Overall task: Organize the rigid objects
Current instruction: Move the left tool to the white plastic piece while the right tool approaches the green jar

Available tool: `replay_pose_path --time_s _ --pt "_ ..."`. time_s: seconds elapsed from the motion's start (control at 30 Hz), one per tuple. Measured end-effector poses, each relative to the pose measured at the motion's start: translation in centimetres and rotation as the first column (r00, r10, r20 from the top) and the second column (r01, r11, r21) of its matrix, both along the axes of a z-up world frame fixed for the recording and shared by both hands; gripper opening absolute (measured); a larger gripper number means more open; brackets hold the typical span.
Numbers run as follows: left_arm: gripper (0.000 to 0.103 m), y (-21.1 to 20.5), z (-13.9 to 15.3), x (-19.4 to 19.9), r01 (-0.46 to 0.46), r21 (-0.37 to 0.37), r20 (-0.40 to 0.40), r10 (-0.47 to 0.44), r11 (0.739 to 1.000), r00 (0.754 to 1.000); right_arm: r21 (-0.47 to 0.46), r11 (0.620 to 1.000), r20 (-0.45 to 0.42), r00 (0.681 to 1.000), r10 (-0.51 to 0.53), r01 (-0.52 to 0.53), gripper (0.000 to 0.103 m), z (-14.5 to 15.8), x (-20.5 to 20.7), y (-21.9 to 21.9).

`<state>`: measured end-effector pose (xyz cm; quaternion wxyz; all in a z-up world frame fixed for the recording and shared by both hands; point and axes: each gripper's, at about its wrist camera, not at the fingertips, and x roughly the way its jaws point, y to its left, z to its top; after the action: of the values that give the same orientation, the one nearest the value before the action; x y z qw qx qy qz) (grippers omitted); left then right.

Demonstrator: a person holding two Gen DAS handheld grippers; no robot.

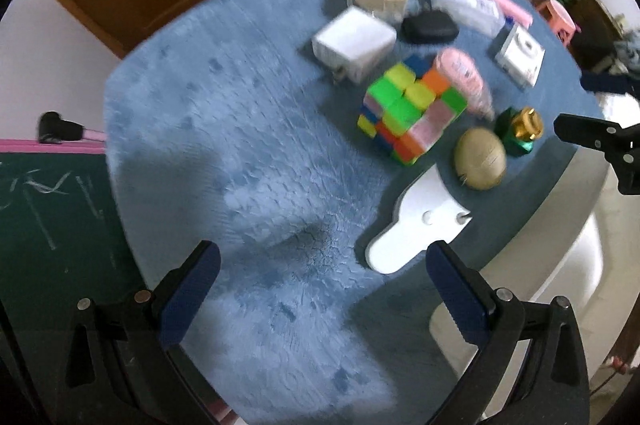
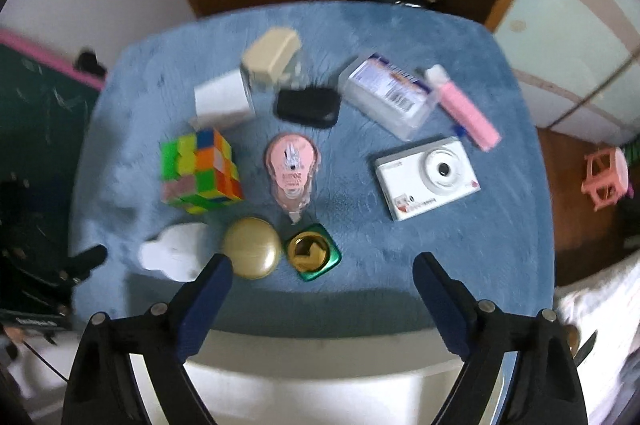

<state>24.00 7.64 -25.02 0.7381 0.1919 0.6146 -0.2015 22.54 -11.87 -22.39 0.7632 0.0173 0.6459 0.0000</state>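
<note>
Both tools hover empty above the blue plush mat (image 2: 460,265), so the step in hand looks like choosing and reaching for a first piece, and it would go best if the person commits to one item on the near edge of the cluster rather than diving into the middle. The right gripper (image 2: 322,273) has its jaws spread wide with nothing between them; the gold oval case (image 2: 251,252) and the green-and-gold bottle (image 2: 313,252) lie just ahead of its fingertips, touching or nearly touching each other, so a clean pick probably means coming straight down, straddling one alone and closing across its narrow side. The white camera (image 2: 427,177) sits apart to the right with bare mat around it and may be the easier grasp. Beyond are the pink correction tape (image 2: 292,169), the Rubik's cube (image 2: 200,171), a black case (image 2: 307,106) and a clear plastic box (image 2: 386,96). The left gripper (image 1: 323,271) is likewise wide open and empty, over bare mat, with the flat white gadget (image 1: 416,225) just beside its right finger and the cube well ahead. Both views are blurred, so fine contacts are uncertain.
</note>
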Motion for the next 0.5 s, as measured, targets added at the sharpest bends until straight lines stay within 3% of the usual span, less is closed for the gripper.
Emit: replay_pose_path --time_s 0.13,0.4,0.5 --pt "0.102 -0.4 -2.1 0.3 0.040 0.005 -0.047 -0.039 0.999 0.998 -0.001 0.990 -0.075 0.987 0.140 -0.141 0.091 -2.8 1.0 0.3" --pt "0.101 -2.7 -4.9 -0.9 0.143 -0.009 -0.113 -0.143 0.990 0.983 -0.024 0.953 -0.175 0.940 0.292 -0.301 0.091 -6.2 1.3 0.7" --pt "0.101 -3.3 -5.5 -1.0 0.147 -0.015 -0.130 -0.147 0.989 0.981 -0.034 0.933 -0.213 0.914 0.344 -0.359 0.077 -7.3 1.0 1.4"
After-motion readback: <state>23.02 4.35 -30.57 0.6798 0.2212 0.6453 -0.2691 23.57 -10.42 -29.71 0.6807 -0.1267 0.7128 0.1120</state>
